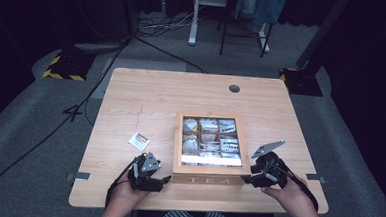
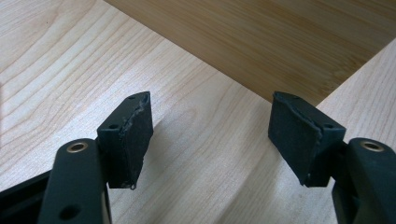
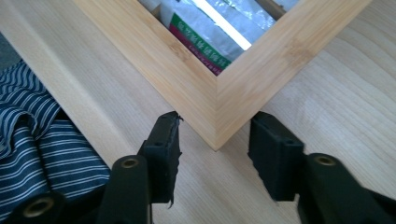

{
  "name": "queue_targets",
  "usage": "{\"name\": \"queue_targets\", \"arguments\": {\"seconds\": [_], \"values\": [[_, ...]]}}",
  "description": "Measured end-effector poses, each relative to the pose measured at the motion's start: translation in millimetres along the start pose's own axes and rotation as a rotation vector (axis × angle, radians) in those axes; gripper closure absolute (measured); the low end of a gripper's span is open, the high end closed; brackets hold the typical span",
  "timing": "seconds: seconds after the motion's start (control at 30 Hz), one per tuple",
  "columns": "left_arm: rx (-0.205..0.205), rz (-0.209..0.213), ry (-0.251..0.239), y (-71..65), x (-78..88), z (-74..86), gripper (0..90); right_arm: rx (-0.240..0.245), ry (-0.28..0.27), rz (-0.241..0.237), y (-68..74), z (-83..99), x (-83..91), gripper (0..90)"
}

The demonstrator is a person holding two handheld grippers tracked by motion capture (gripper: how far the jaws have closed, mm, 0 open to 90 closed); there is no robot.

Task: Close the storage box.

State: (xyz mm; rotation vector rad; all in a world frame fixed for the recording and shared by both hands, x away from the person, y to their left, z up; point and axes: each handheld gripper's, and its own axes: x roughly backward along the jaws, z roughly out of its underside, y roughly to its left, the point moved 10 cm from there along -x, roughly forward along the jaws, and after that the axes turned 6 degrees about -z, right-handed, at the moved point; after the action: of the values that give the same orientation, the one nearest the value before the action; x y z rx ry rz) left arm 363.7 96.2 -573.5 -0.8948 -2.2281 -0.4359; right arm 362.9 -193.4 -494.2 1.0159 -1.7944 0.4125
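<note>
Wooden tea box [image 1: 210, 179] is sitting at the near-centre of the counter [image 1: 131, 95], lid shut, "TEA" lettered on the front wall, sachets [image 1: 209, 139] showing through the windowed lid.

Handling call: bamboo-look frame, stiff, probably moderate weight, nothing heavy inside. Smooth finish, so likely a bit slippery against pads. The clear lid panes are looking like the fragile bit, so I'm keeping pressure off them. Best hold is on the side walls or the solid lid frame, one gripper per side.

Left gripper [image 1: 163, 179] is hovering at the box's 8 o'clock, just beside the front-left corner; fingers [image 2: 135, 140] are standing open with nothing between them, box wall close ahead in the left gripper view.

Right gripper [image 1: 247, 179] is sitting at the box's 4 o'clock. Its fingers [image 3: 163, 154] are parted and straddling the front-right corner [image 3: 217, 135] with a gap showing on each side, so no grip.

A loose tea sachet [image 1: 139, 140] is lying at the box's 9 o'clock, well apart.

Surface: pale wood-grain counter, flat, cable hole [image 1: 234, 88] at 12 o'clock. Room: grey carpet, dark drapes, floor cables [image 1: 160, 21], hazard-striped stand bases [image 1: 63, 69] at 10 and 2 o'clock.
</note>
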Motion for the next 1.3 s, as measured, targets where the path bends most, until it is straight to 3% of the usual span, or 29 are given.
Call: {"name": "queue_targets", "arguments": {"seconds": [0.1, 0.47, 0.77, 0.8, 0.83, 0.9, 1.0, 1.3], "values": [[0.000, 0.000, 0.000, 0.0, 0.0, 0.0, 31.5, 0.007, -0.007, -0.003, 1.2, -0.8, -0.4, 41.1], [0.019, -0.022, 0.005, 4.4, 2.0, 2.6, 30.1, 0.006, -0.084, -0.004, -0.7, -9.7, 13.3, 34.4], [0.026, -0.027, 0.008, 5.5, 1.8, 3.1, 27.2, -0.018, -0.231, -0.014, -7.7, -23.7, 31.5, 33.7], [0.028, -0.027, 0.011, 5.6, 1.9, 3.4, 26.8, -0.014, -0.267, -0.009, -9.3, -27.0, 35.7, 33.3], [0.028, -0.027, 0.011, 5.6, 1.9, 3.4, 26.4, -0.014, -0.267, -0.009, -9.3, -27.0, 35.7, 33.3], [0.029, -0.031, 0.008, 6.1, 2.3, 3.7, 26.0, 0.010, -0.311, 0.025, -14.2, -29.4, 40.7, 30.8], [0.033, -0.029, 0.009, 6.8, 3.4, 5.1, 25.7, 0.058, -0.313, 0.056, -17.3, -27.3, 41.9, 30.2], [0.036, -0.031, 0.012, 11.6, 5.9, 8.1, 25.5, 0.007, -0.383, 0.071, -47.6, -21.1, 46.9, 14.3]]}}
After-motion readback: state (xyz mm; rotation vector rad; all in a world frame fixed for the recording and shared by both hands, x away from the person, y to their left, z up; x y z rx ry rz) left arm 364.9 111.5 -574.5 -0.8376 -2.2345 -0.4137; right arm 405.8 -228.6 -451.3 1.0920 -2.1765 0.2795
